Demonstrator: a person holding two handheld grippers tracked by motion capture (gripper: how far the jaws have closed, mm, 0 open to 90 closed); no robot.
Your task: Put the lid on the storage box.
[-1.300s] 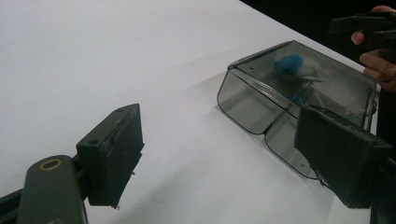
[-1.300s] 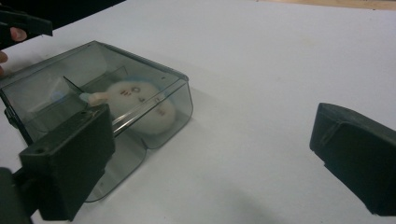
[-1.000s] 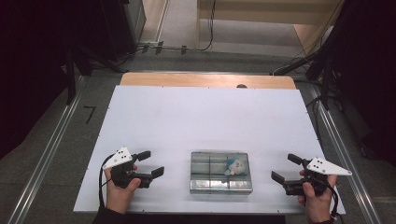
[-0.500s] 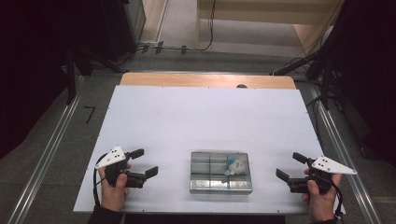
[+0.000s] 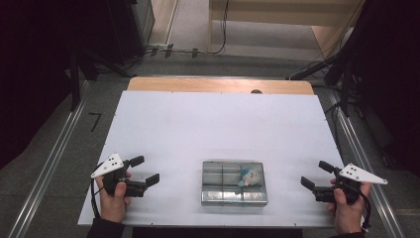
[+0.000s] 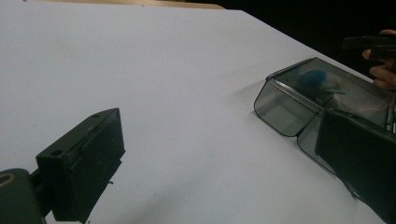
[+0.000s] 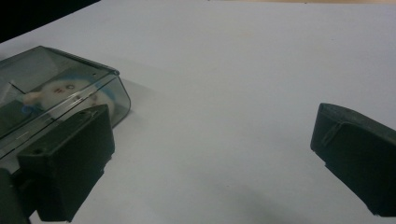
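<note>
A clear smoky plastic box (image 5: pixel 234 182) lies shut near the table's front edge, with a small blue-and-white toy figure (image 5: pixel 250 176) inside. My left gripper (image 5: pixel 147 169) is to its left, open, its jaws having just been opening with nothing between them. To the right of the box my right gripper (image 5: pixel 315 173) is open and empty too. In the left gripper view the jaws (image 6: pixel 219 154) stand wide over bare table, with the box (image 6: pixel 285 105) beyond the right jaw. In the right gripper view the gripper (image 7: pixel 215 140) is open, with the box (image 7: pixel 56 74) and toy (image 7: pixel 60 88) behind its left jaw.
The white table top (image 5: pixel 218 124) has a wooden strip (image 5: pixel 218 85) along its far edge. Grey floor and metal rails run along both sides, with cables and dark equipment at the back.
Both hands have drawn outward from the box, the left one to the left and the right one to the right. The left jaws stand a little wider.
</note>
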